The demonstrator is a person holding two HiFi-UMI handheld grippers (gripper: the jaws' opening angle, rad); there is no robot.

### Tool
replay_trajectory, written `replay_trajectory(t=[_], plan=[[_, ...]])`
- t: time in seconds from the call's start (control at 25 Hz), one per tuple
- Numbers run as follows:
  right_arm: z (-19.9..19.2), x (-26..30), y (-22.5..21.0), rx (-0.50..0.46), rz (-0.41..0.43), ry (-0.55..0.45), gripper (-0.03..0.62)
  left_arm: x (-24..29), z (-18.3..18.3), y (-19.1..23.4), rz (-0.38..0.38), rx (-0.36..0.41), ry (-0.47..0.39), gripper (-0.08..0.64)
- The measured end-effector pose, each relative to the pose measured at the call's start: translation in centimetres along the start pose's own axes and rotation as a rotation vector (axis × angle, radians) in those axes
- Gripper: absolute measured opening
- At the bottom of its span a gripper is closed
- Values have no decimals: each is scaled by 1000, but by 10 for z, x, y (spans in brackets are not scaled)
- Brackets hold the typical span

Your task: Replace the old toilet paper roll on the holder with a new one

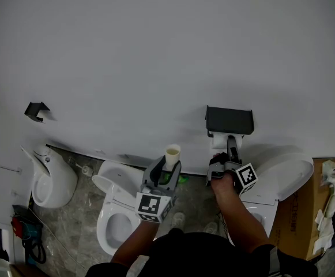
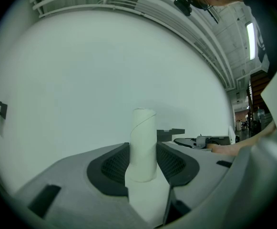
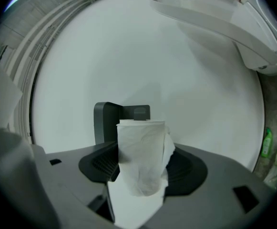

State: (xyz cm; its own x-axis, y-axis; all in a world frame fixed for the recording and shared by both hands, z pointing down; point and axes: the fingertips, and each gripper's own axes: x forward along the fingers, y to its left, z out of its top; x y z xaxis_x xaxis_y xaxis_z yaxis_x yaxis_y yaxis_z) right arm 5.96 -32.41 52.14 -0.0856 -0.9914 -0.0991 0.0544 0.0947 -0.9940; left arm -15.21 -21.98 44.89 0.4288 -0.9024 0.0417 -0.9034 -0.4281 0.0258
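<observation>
**Fresh roll at the mount, spent core held aside**

Grips a bare cardboard core (image 2: 144, 142) in the left gripper (image 1: 170, 171), pads pressed against its sides, with the tube upright and poking above the jaws. Holds it beside the black wall holder (image 1: 229, 120) but apart from it. Reads as the used-up roll, parked out of the way to leave a clear line to the mount.

Clamps a slim toilet paper roll (image 3: 142, 156) in the right gripper (image 1: 226, 150), jaws closed on the soft wrap, with a loose sheet hanging at one edge. Points it straight at the wall, just under the holder's flat top shelf, at the likely place of the bar. Shows, in the right gripper view, directly in front of the dark bracket. Cannot tell whether already threaded onto the bar or only close against it.

Judged as the mounting step: old core off, new paper brought to the mount but not yet let go. Calls for lining the roll's hollow up with the bar and seating it fully before easing the grip. Needs only a light squeeze, given soft, easily crushed paper. Risks snagging the loose sheet on the bracket, or dropping the roll toward the toilet (image 1: 288, 172) below if freed too soon.
</observation>
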Motion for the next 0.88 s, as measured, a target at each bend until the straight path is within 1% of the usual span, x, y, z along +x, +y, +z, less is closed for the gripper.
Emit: replay_trajectory(t=[0.12,0.28,0.48,0.6,0.68,0.88], plan=[[-1,-3,-2,3,20,6,275,1,1,-3,-13,-1,-5,173],[0,-12,2,12,27,36,299,4,3,-6,-19,2,-18,173],[15,-31,-4,-25,11,51,307,7,-2,-9,-22,3,-6,173],[23,-42,0,-78,17,58,307,10,-4,-13,-28,0,2,173],[25,-49,5,-124,27,73,307,12,-8,-15,-32,-9,22,173],[21,-63,20,-240,70,150,305,18,-9,-22,-45,-11,28,173]])
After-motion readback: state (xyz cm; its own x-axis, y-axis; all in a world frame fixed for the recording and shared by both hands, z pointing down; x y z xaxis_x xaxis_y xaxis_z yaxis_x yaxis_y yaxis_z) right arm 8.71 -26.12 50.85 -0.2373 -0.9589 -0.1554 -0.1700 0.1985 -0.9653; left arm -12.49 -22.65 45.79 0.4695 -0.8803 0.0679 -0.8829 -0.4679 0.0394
